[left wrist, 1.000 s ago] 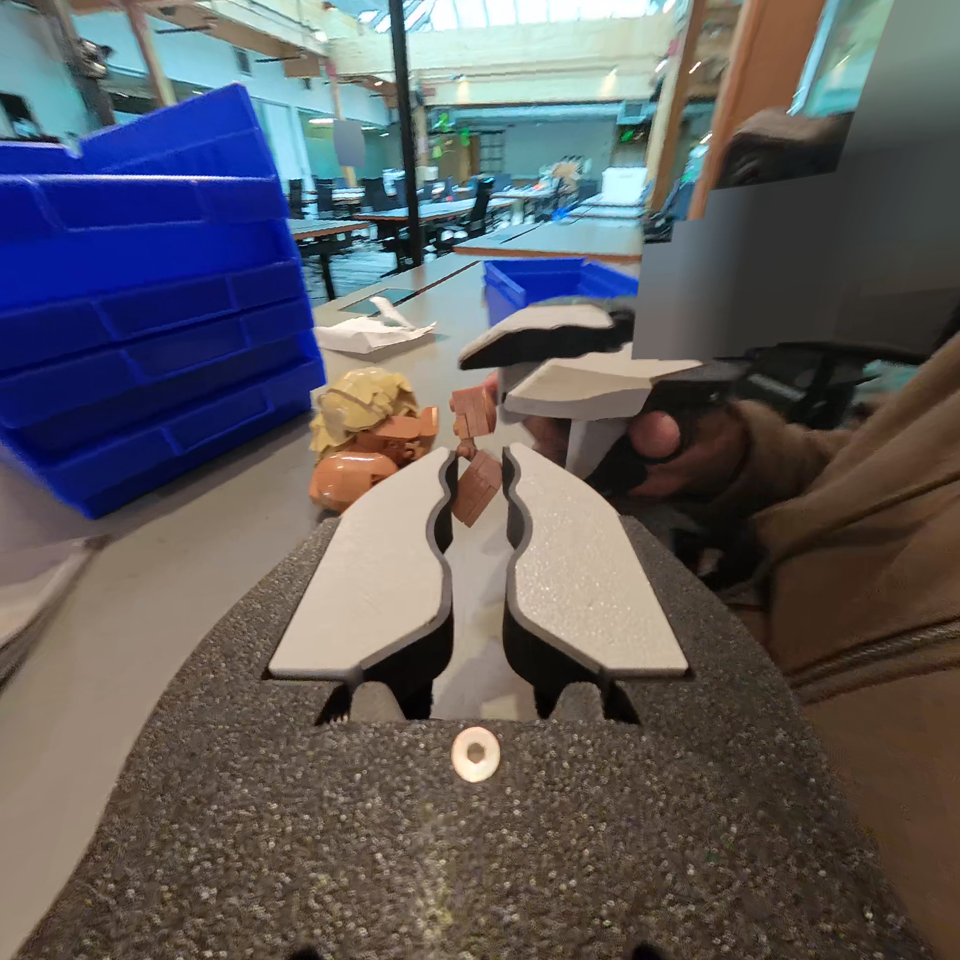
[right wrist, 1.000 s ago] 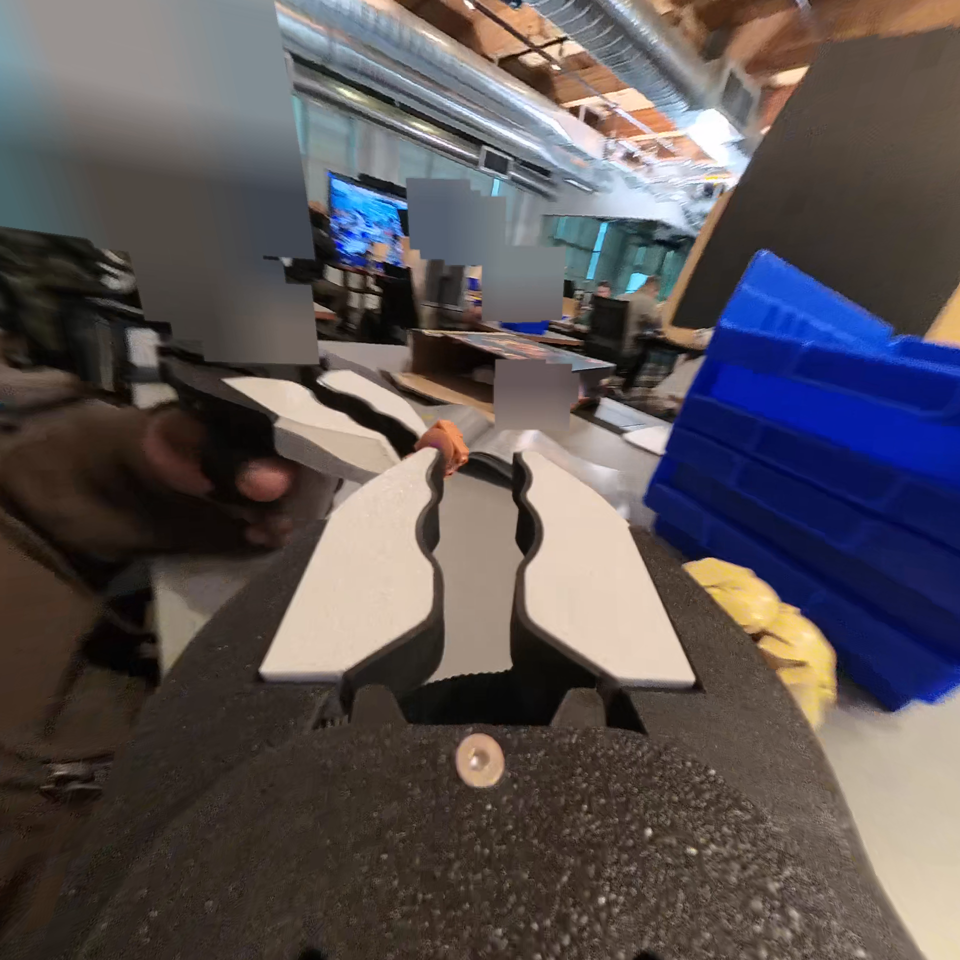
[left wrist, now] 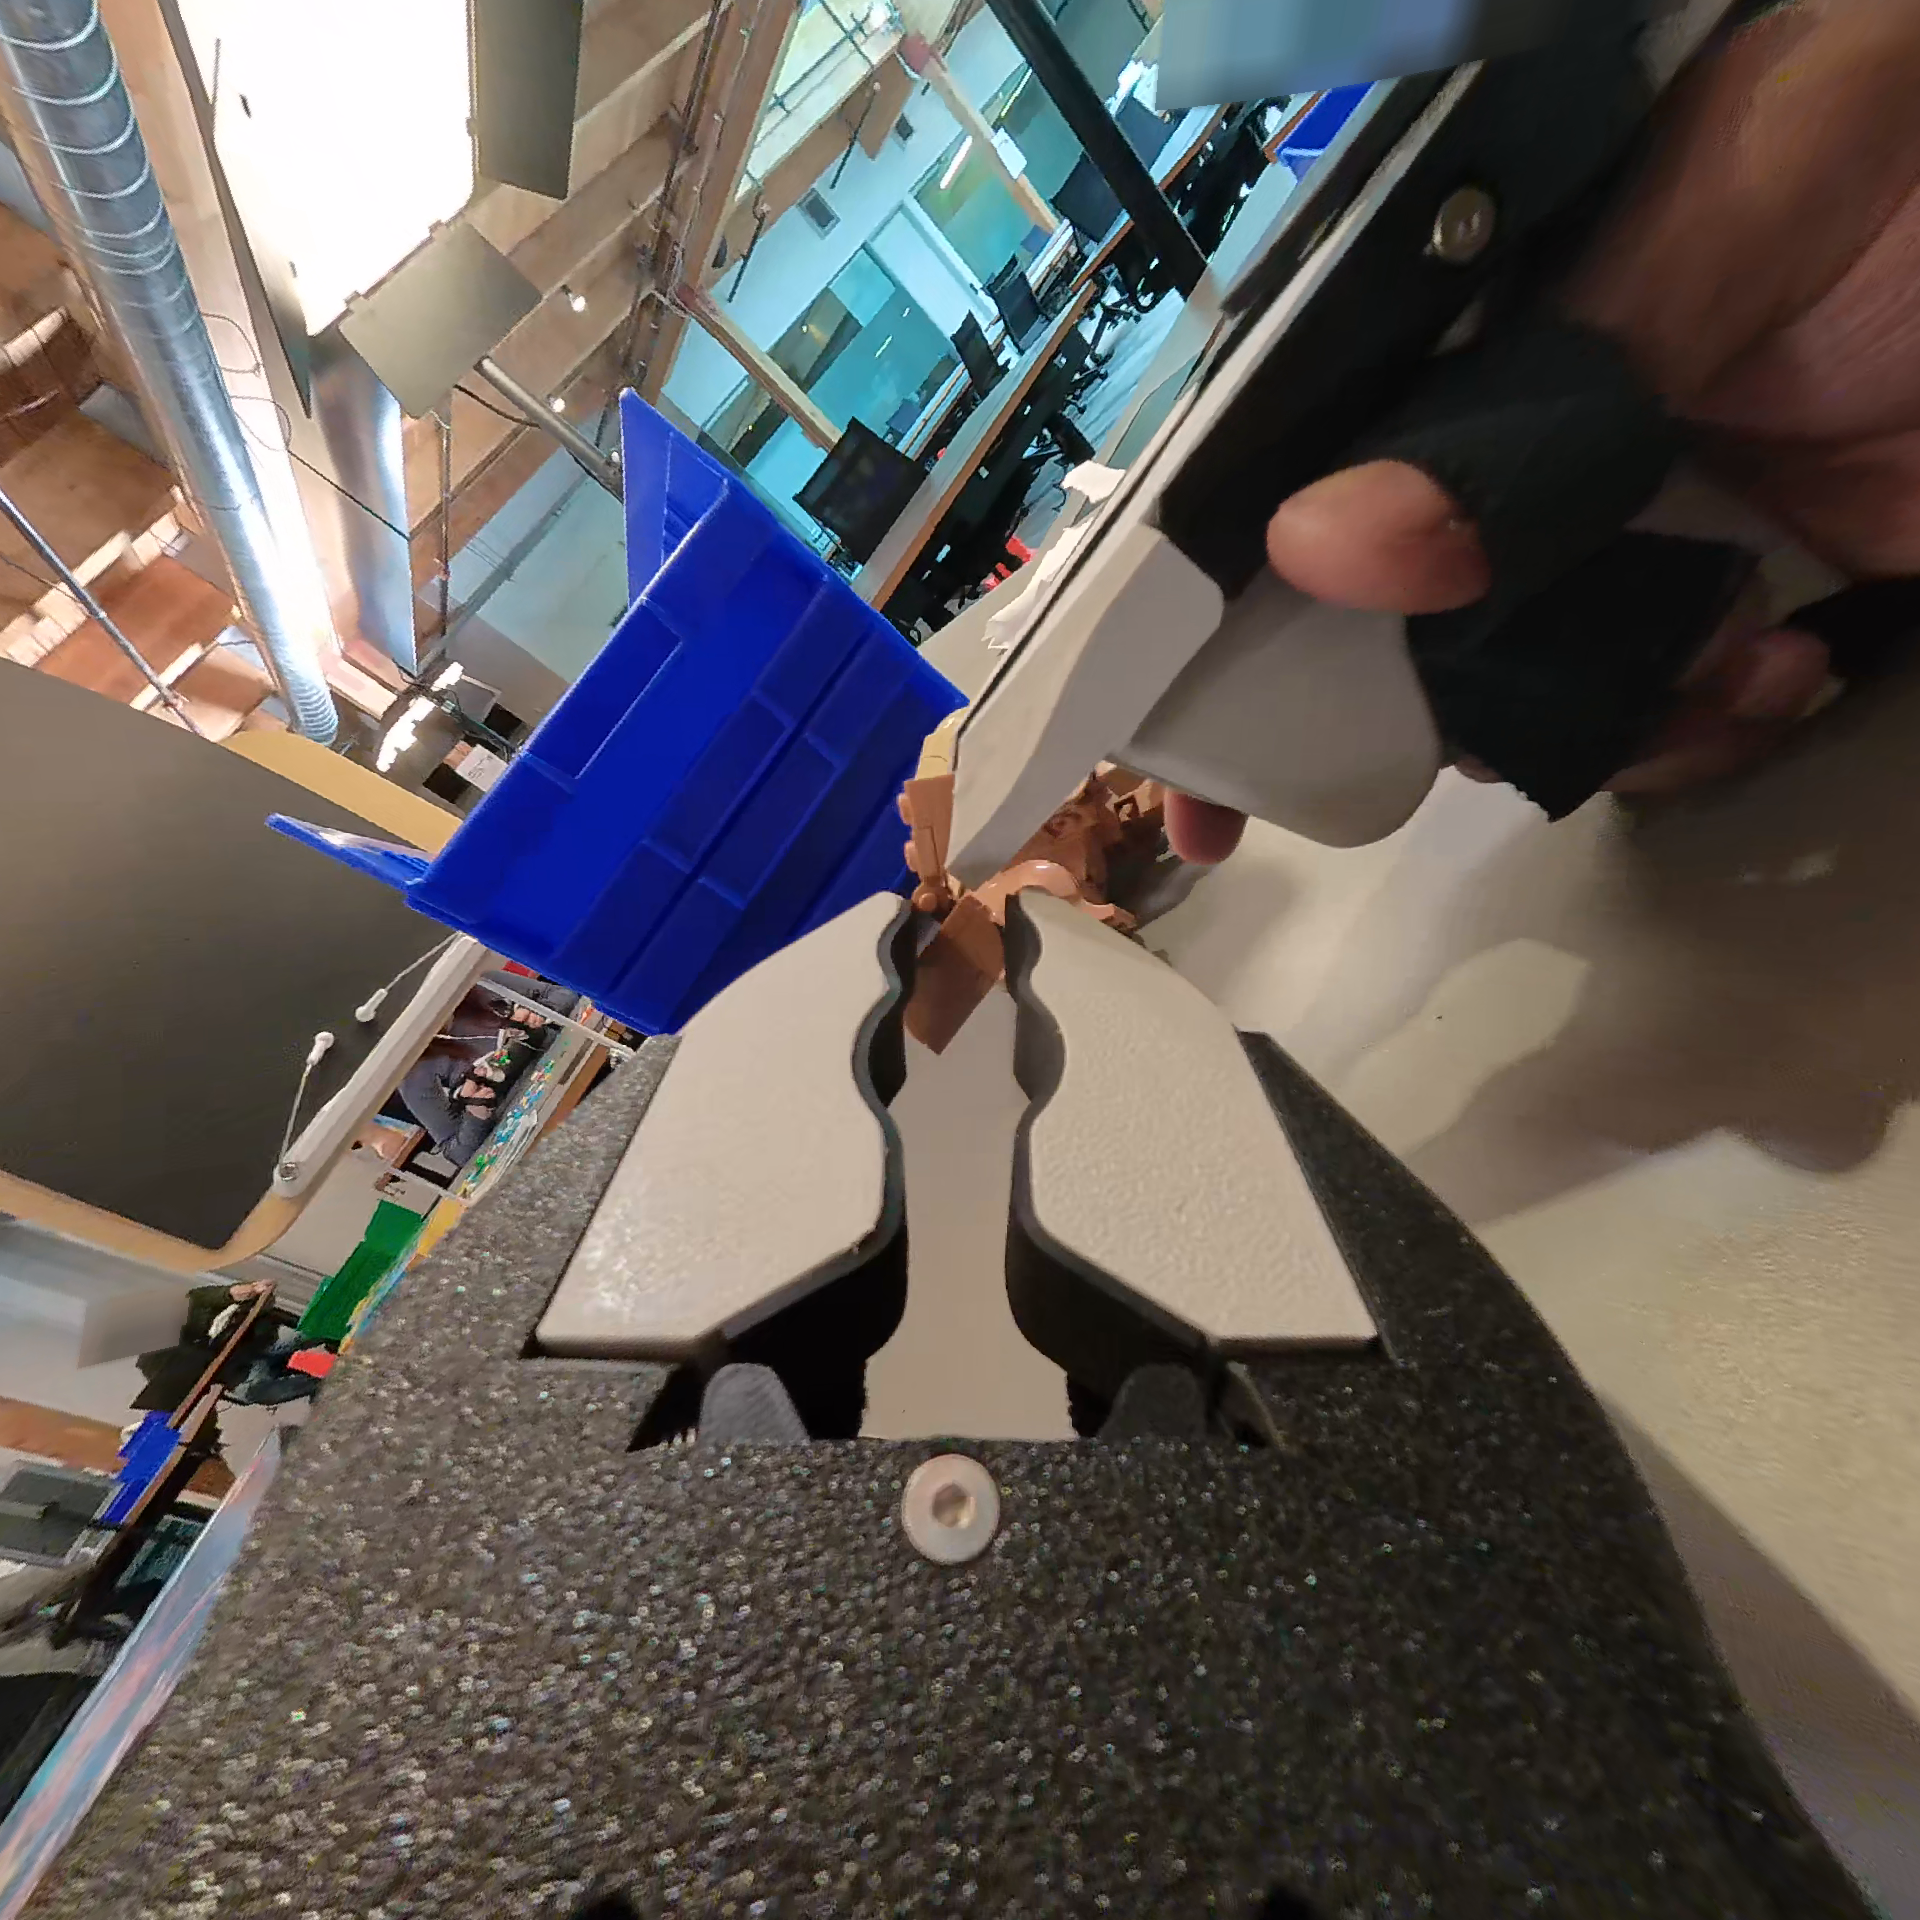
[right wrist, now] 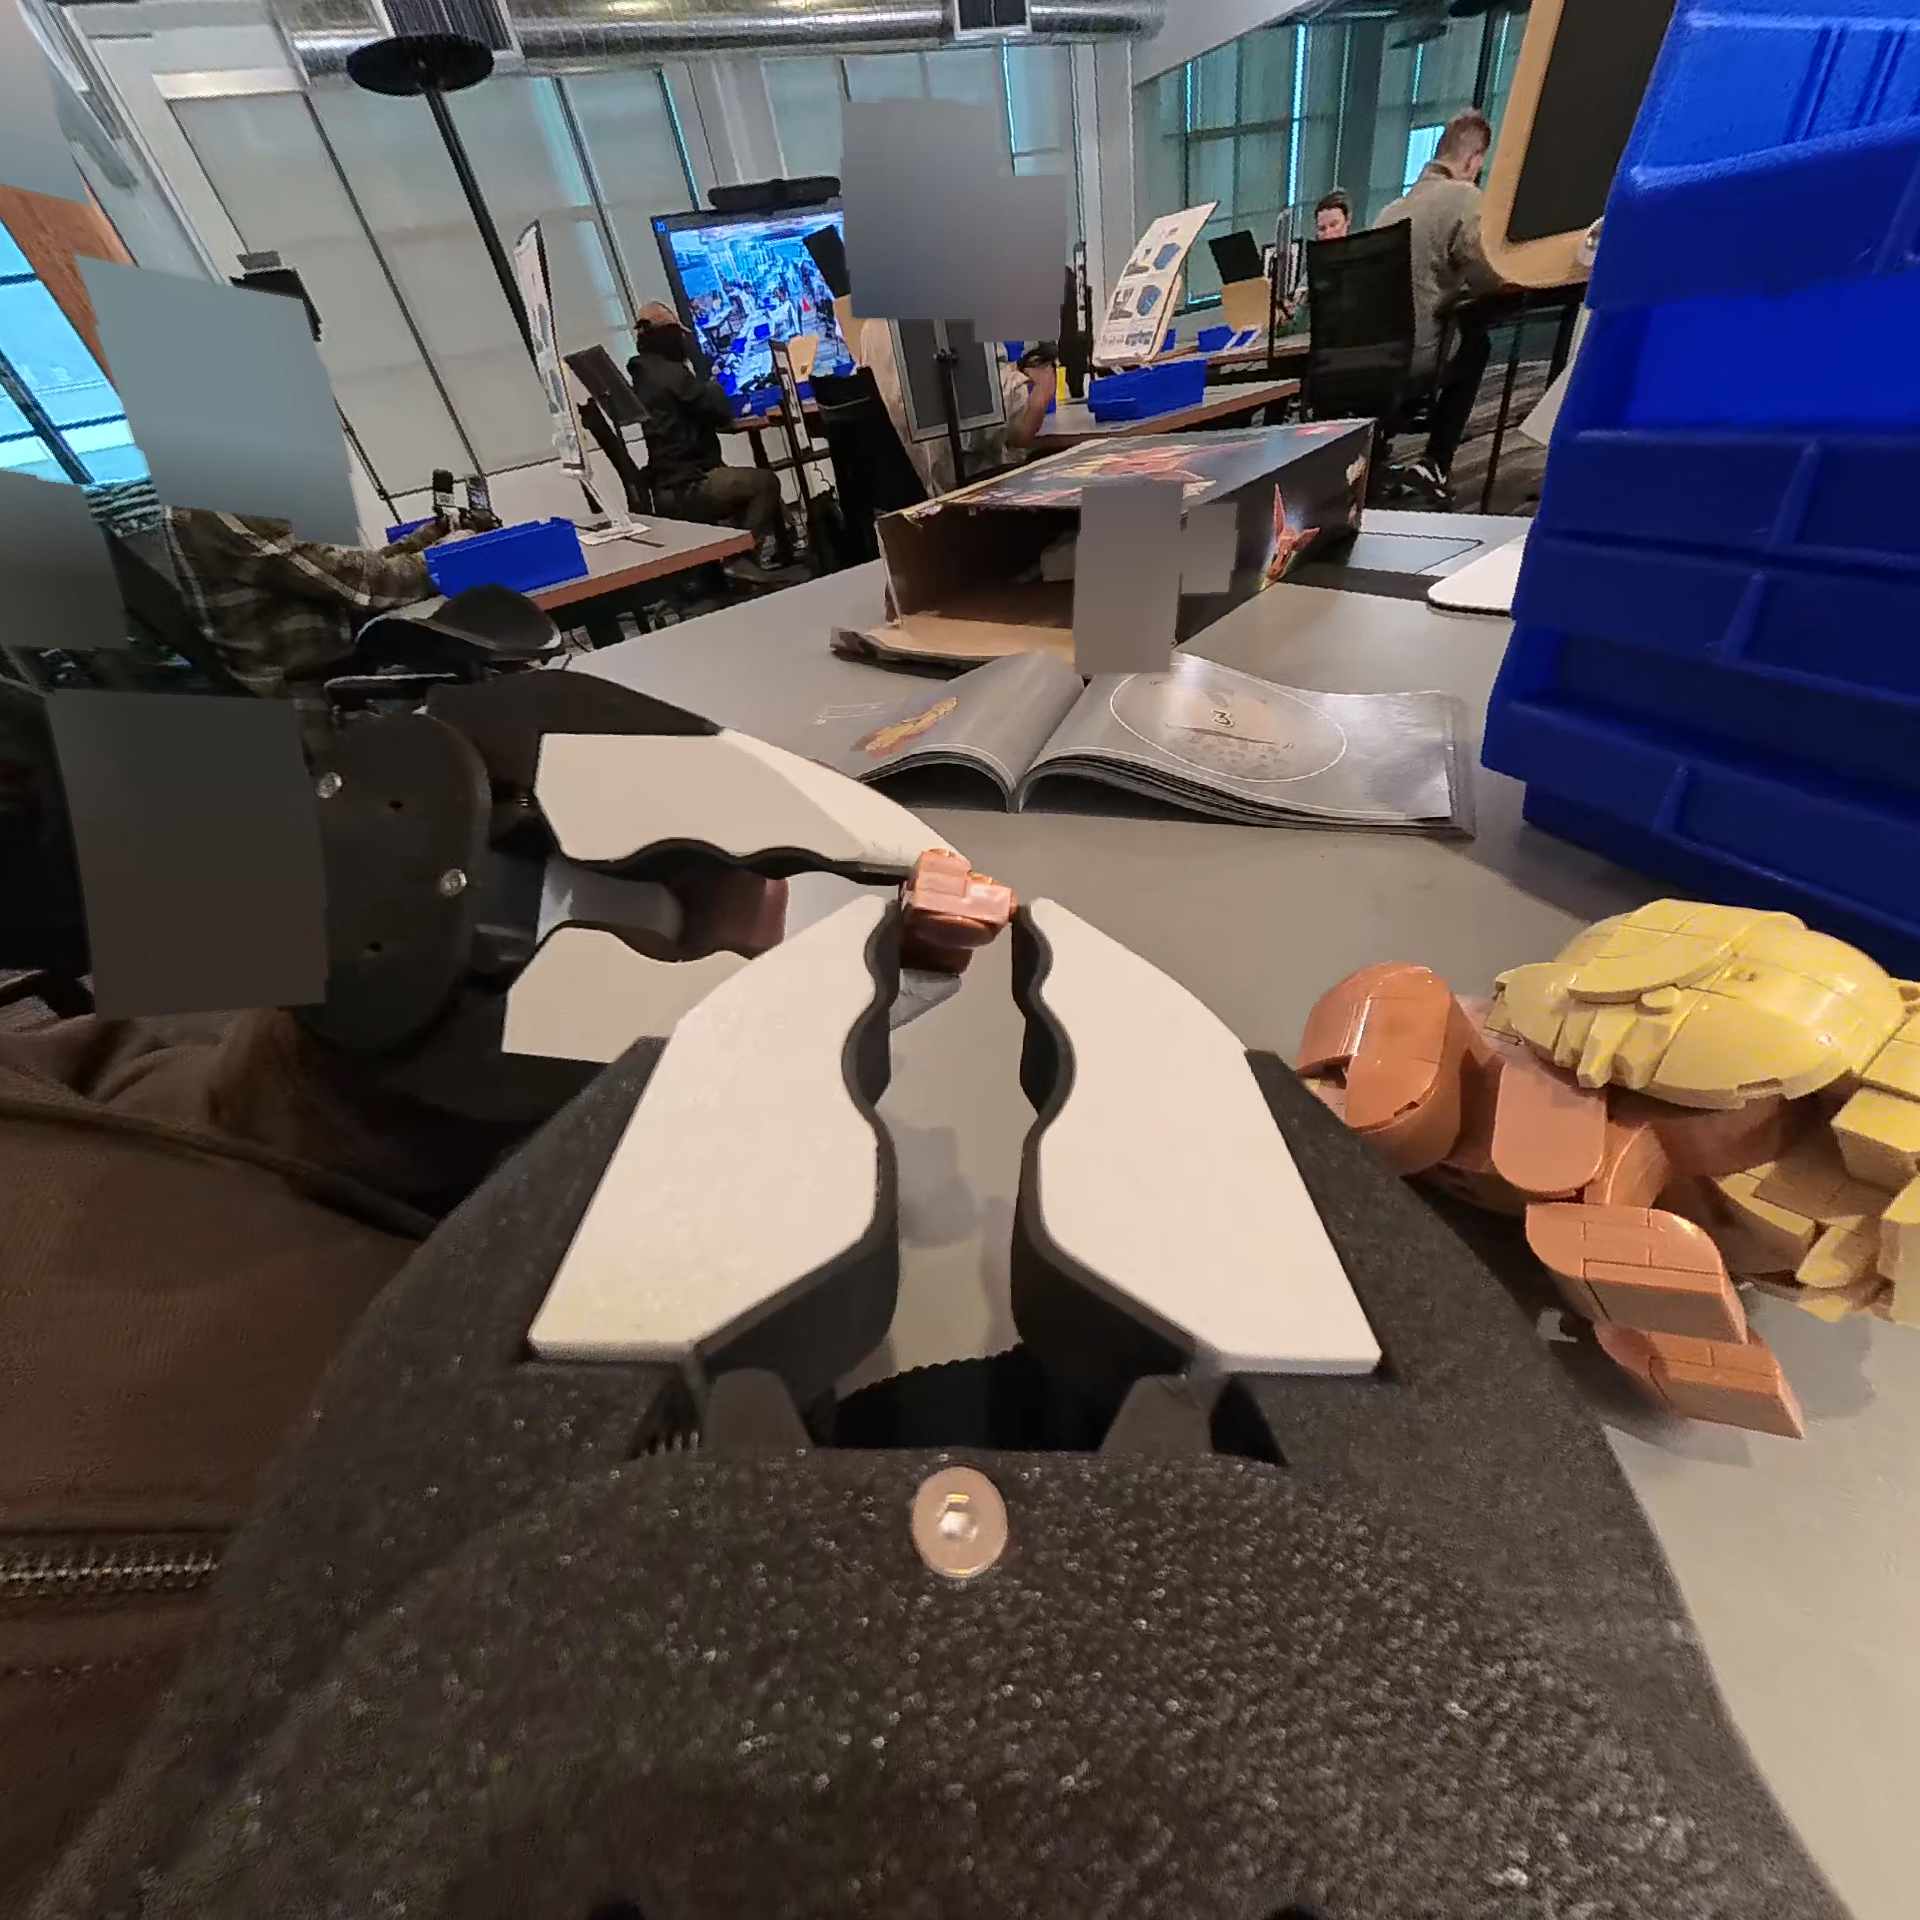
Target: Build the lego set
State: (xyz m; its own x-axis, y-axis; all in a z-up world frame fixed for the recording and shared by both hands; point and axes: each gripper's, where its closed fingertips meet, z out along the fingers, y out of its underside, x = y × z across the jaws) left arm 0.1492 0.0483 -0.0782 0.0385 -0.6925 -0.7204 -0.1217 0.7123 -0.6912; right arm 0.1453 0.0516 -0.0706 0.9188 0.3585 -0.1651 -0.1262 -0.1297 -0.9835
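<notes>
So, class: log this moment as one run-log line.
left gripper: shut on brown piece | right gripper: shut on same piece | model: on table

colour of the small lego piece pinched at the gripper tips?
Reddish-brown, brick-like pattern: the lego piece. Clearest in the right wrist view.

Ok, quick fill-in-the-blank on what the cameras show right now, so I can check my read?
1. The left gripper and right gripper both clasp one small ___ piece.
2. The booklet behind them lies ___.
3. The figure lies beside stacked ___ bins.
Missing words: brown; open; blue.
</notes>
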